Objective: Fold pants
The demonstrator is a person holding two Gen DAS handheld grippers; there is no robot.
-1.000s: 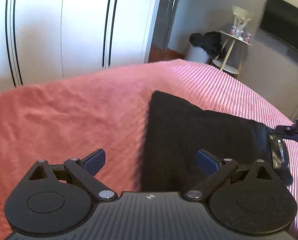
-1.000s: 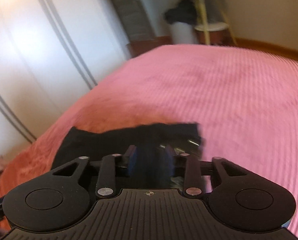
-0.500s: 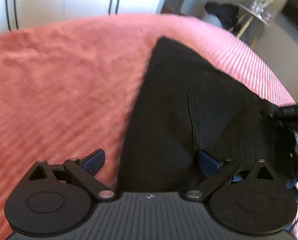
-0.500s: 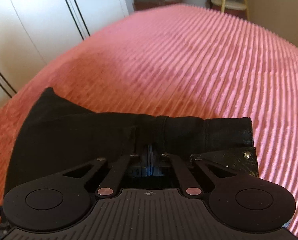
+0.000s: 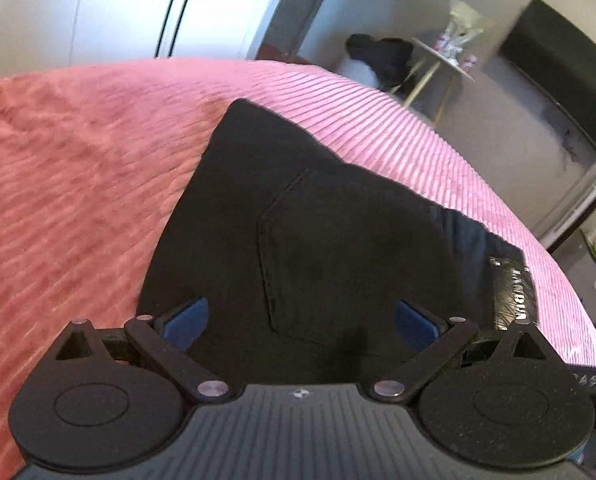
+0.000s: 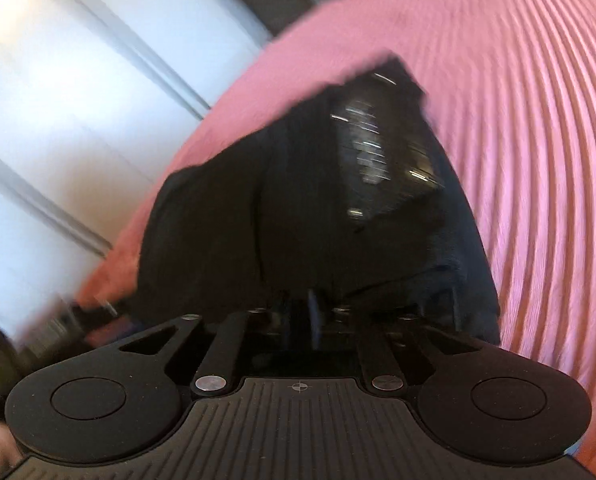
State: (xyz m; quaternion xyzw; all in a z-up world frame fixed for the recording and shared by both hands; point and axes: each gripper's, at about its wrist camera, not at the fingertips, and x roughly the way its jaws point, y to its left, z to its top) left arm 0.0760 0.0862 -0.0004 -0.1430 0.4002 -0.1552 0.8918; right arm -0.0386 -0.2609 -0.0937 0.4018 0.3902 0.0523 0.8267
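Black pants (image 5: 318, 216) lie folded on the pink ribbed bedspread (image 5: 65, 184), back pocket up, with a shiny label at the waistband on the right. My left gripper (image 5: 300, 320) is open, its blue pads spread over the near edge of the pants, holding nothing. In the right wrist view the pants (image 6: 298, 208) hang bunched in front of the camera, label (image 6: 362, 140) showing. My right gripper (image 6: 312, 312) is shut on the pants' near edge; the view is blurred by motion.
White wardrobe doors (image 5: 97, 12) stand behind the bed. A small round side table (image 5: 446, 60) with items, a dark heap (image 5: 378, 56) beside it and a wall TV (image 5: 566, 68) are beyond the bed's far right edge. The bedspread (image 6: 518, 120) extends right of the pants.
The right gripper, still shut on the pants, has swung and lifted the edge, so the cloth now hangs bunched before it. The left gripper has pulled back a little, still open.
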